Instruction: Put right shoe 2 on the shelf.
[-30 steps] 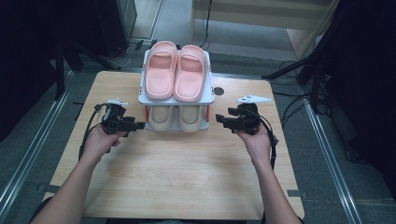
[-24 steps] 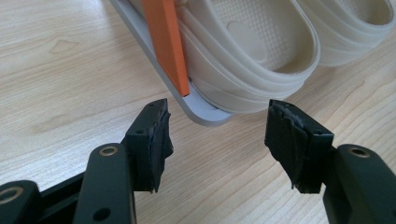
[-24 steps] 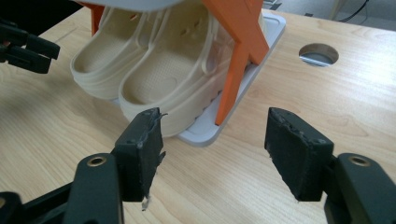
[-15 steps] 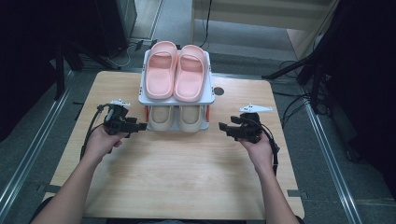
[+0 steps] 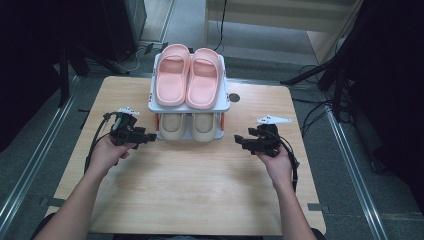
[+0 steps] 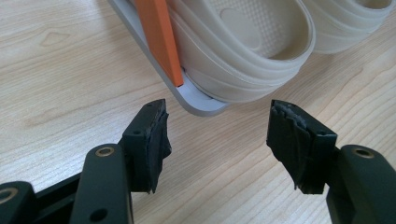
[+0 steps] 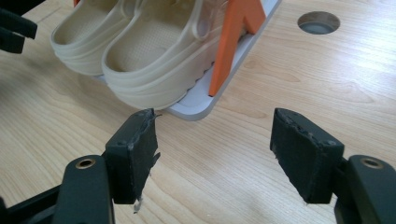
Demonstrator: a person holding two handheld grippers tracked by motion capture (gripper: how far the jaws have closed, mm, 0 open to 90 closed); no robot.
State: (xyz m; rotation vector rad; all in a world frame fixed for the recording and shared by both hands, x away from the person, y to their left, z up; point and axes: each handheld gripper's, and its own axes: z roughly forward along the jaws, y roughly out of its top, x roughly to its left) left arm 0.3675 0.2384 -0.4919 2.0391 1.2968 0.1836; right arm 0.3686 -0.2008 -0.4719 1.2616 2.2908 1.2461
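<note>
A white two-tier shoe rack [image 5: 226, 102] with orange posts [image 7: 233, 32] stands at the table's far middle. A pair of pink slippers [image 5: 192, 77] lies on its top shelf and a pair of beige slippers [image 5: 192, 126] on the bottom one. My left gripper [image 5: 147, 136] is open just left of the rack's front corner; its jaws [image 6: 217, 116] stand apart over bare wood, short of the beige slipper [image 6: 243, 42]. My right gripper [image 5: 240, 142] is to the right of the rack, and its jaws [image 7: 215, 126] have just been opening with nothing between them. They point at the rack's corner and the beige slipper [image 7: 149, 60].
The wooden table [image 5: 200, 190] has a round cable hole [image 5: 234, 97] behind the rack's right side, also seen as the hole [image 7: 319, 22]. Metal rails and cables run along the floor on both sides. Broad bare wood lies in front of the rack.
My right hand has sunk toward the table and come a little nearer the person, away from the rack's side. The left hand has kept still.
</note>
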